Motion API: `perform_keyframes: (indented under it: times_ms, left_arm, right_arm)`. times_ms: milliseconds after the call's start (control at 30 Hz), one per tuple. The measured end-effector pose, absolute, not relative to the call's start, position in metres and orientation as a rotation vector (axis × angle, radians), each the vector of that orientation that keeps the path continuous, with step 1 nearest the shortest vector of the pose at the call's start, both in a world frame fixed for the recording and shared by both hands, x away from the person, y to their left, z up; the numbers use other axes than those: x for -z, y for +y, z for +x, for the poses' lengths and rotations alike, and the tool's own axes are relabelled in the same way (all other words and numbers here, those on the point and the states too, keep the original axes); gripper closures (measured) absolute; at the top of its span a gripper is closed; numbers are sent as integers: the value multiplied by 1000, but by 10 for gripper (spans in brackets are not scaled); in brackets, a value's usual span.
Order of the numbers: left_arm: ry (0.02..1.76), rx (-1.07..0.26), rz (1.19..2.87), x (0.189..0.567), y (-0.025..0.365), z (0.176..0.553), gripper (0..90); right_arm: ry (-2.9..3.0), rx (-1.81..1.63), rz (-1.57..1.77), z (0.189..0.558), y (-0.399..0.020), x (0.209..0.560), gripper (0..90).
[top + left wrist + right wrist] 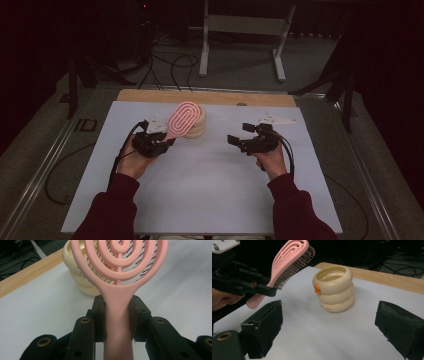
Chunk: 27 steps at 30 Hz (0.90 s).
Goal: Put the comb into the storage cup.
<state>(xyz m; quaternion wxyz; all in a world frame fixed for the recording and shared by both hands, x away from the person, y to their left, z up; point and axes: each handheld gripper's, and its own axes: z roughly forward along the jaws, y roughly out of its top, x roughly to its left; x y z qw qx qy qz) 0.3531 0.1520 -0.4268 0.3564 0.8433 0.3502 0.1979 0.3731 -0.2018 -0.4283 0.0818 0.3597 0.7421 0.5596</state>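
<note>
White sheet (pixel 200 190) is covering a wooden table (pixel 150 96) in a dark room. On it, a cream ringed cup (pixel 334 288) is standing upright toward the far edge. Left gripper (pixel 159 143) is pinching a pink hairbrush (pixel 120 270) by its handle, the long axis angling up so the head is hanging over the cup. Right gripper (pixel 239 141) is hovering well apart, jaws spread and holding nothing, facing the cup
</note>
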Motion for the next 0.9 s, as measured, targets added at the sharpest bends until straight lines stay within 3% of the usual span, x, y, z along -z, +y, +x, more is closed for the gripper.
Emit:
perform_keyframes:
  times_ms: [900]
  left_arm:
    - [785, -499, 2191, 435, 109, 344, 703]
  right_arm:
    - [2261, -1728, 1079, 386, -169, 427, 79]
